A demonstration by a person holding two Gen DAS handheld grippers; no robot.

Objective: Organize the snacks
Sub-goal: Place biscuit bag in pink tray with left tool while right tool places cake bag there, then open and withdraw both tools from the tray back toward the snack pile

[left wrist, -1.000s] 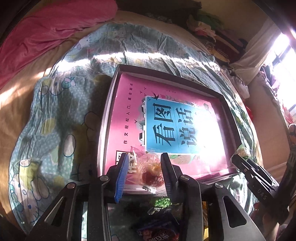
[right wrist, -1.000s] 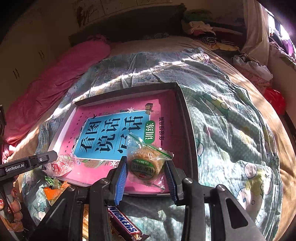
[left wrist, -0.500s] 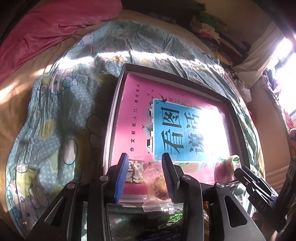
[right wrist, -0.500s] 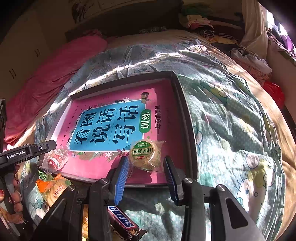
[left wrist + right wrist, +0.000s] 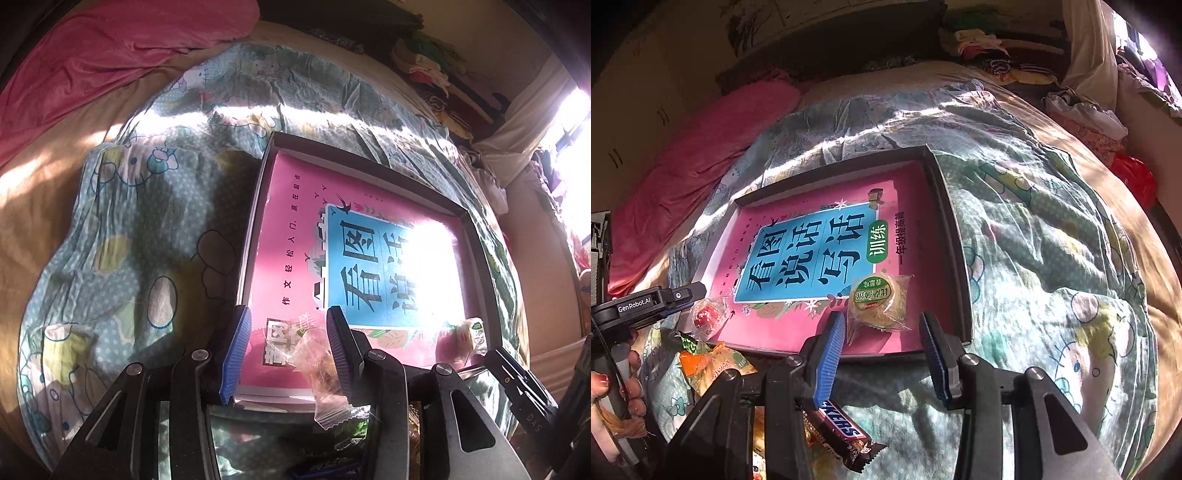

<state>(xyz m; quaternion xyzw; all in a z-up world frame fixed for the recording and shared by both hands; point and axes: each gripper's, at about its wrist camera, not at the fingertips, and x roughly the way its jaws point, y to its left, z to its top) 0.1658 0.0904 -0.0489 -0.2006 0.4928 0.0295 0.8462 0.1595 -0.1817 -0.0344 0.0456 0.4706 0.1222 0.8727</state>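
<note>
I look across a bed (image 5: 1052,258) under a cartoon-print quilt (image 5: 140,229), a pink blanket (image 5: 110,55) bunched at its far left. Sunlight floods from a window (image 5: 576,122) at right, beside piled clothes (image 5: 1086,114).

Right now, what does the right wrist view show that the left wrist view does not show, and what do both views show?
Only the right wrist view shows the Snickers bar on the blanket, the orange snack packet, the person's hand with red nails, and the open right gripper. Only the left wrist view shows the open left gripper from behind, with the clear-wrapped red candy between its fingers. Both show the dark tray holding the pink book, the green-labelled round pastry on it, and the cartoon blanket.
</note>
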